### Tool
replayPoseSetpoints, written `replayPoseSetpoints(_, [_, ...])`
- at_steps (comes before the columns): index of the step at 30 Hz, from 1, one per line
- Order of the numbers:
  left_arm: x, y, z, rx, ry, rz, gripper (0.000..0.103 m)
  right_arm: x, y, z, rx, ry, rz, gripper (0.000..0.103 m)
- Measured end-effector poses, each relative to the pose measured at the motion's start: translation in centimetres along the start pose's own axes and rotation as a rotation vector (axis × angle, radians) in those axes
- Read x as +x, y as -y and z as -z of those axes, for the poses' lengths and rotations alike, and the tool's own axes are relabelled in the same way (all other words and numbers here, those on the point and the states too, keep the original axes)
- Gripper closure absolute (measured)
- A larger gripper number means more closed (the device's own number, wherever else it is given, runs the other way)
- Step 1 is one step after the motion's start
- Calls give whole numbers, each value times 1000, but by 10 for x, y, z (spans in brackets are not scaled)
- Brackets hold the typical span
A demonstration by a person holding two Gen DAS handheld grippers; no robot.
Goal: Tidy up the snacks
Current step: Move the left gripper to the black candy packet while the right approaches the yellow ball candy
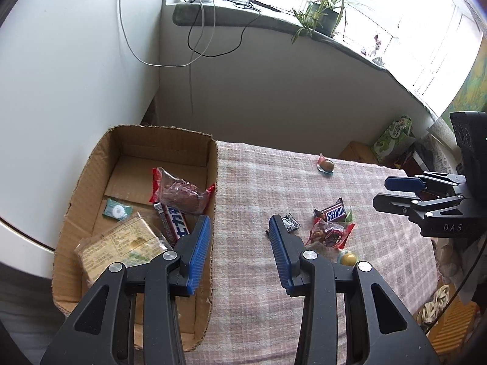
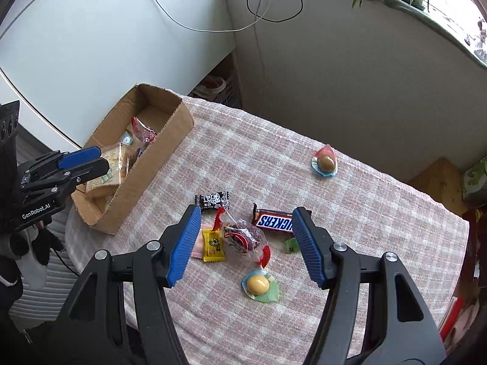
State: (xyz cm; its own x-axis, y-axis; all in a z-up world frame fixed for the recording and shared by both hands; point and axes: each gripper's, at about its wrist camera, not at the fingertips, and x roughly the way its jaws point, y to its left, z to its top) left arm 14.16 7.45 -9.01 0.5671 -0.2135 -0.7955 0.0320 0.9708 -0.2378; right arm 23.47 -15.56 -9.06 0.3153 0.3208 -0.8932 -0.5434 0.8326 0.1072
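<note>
I seem to be working in a lived-in home: a checked cloth [image 2: 304, 140] covers the table, a potted plant [image 1: 324, 15] and loose cables [image 1: 213, 42] crowd the sunny windowsill [image 1: 274, 27].

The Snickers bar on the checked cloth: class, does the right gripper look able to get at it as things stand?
Probably yes. The right gripper is open and empty above the cloth, and the Snickers bar lies face up with nothing on top. A clear red-edged packet lies close beside it and might be nudged.
</note>
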Motion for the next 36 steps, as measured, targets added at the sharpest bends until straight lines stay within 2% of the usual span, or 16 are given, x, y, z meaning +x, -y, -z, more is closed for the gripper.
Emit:
replayPoseSetpoints(5, [15,27,10,42,-45,35,64,4,9,35,-13,-36,-2,38])
replayPoseSetpoints(10, [39,49,12,111,-92,40,65,16,11,60,-10,-71,-28,38])
replayPoseSetpoints(12, [51,56,12,137,-122,43,70,20,11,66,-12,-79,-36,38])
replayPoseSetpoints(14, [63,60,13,150,-152,47,70,24,10,71,-15,-89,-45,38])
replayPoseSetpoints(20, [92,73,10,211,-210,19,71,34,15,76,-11,-110,-71,49])
replayPoseSetpoints(25, [116,72,8,227,-278,7,71,43,17,77,-16,-124,-87,49])
replayPoseSetpoints(36, [137,71,7,309,-310,-35,71,62,17,76,-24,-150,-107,50])
